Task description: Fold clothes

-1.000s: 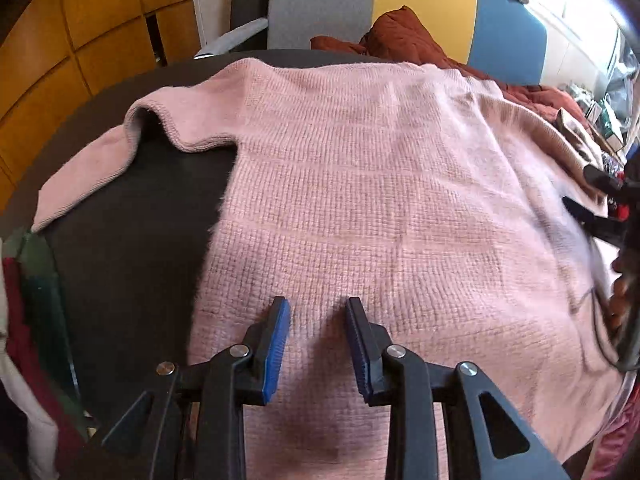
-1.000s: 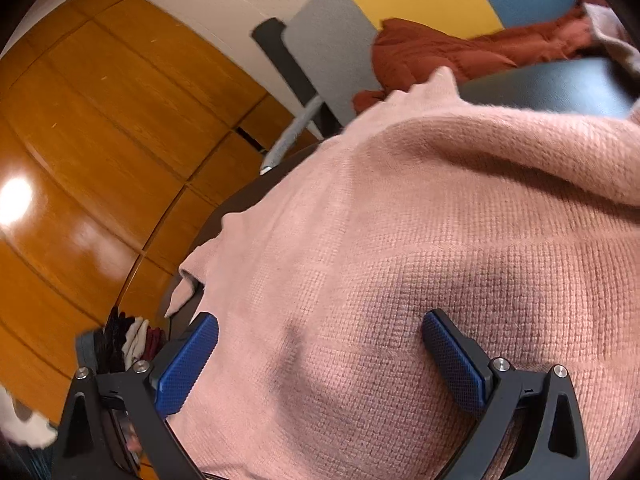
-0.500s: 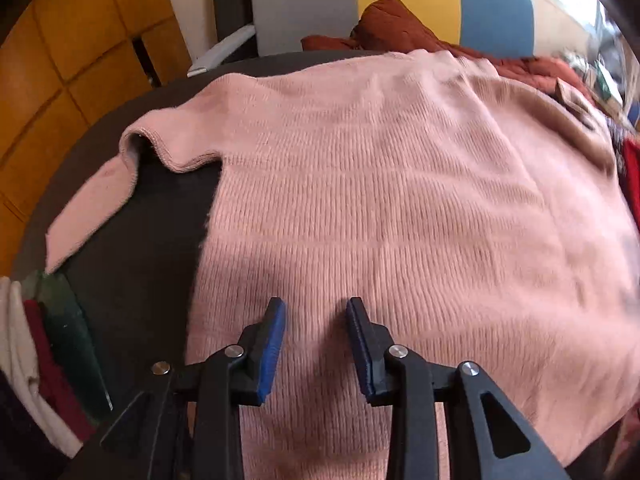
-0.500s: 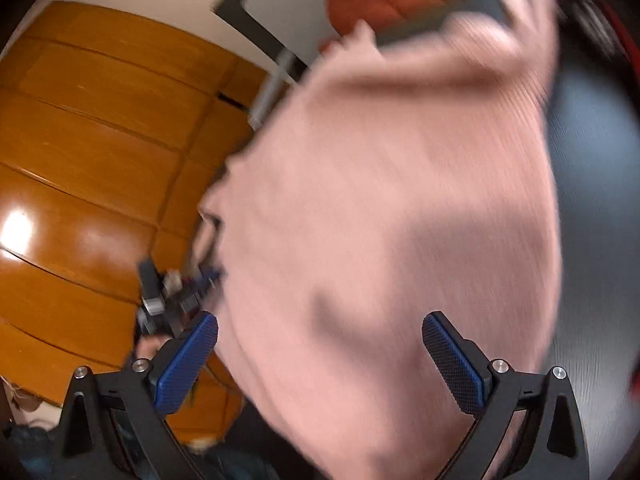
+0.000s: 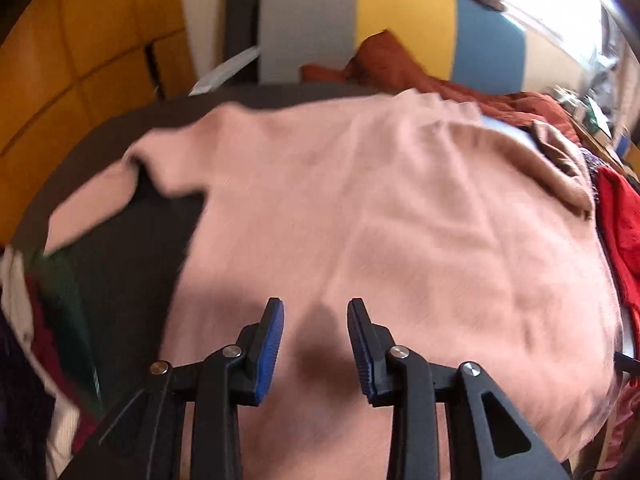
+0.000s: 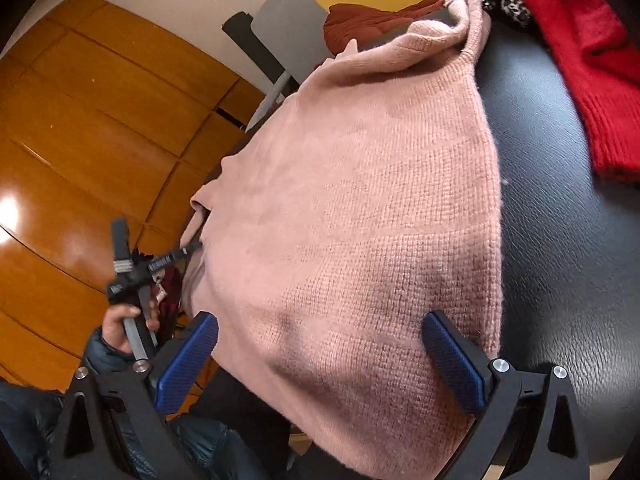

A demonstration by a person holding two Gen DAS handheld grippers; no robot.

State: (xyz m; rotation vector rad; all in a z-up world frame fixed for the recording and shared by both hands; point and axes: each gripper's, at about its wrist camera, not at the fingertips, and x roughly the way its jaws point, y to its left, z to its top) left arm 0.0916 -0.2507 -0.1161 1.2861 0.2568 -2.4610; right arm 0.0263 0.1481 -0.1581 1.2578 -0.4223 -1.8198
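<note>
A pink knit sweater [image 5: 380, 208] lies spread flat on the dark round table [image 5: 120, 280]. One sleeve [image 5: 88, 208] stretches out to the left; the other sleeve [image 5: 560, 160] is bunched at the far right. My left gripper [image 5: 316, 340] hovers over the near hem, open by a narrow gap with nothing between the blue pads. In the right wrist view the sweater [image 6: 360, 220] fills the middle and its hem hangs over the table edge. My right gripper [image 6: 320, 360] stands wide open above that hem corner and holds nothing.
A red sweater [image 6: 580, 60] lies on the table [image 6: 560, 240] right of the pink one. A rust-coloured garment [image 5: 400, 64] sits at the back by a grey, yellow and blue chair [image 5: 400, 28]. Folded clothes [image 5: 32, 300] are piled at the left. A hand [image 6: 124, 316] holds the left gripper's handle.
The right gripper has swung from over the sweater's body to its near right hem corner. The left gripper has drawn back and up a little. Both stay open.
</note>
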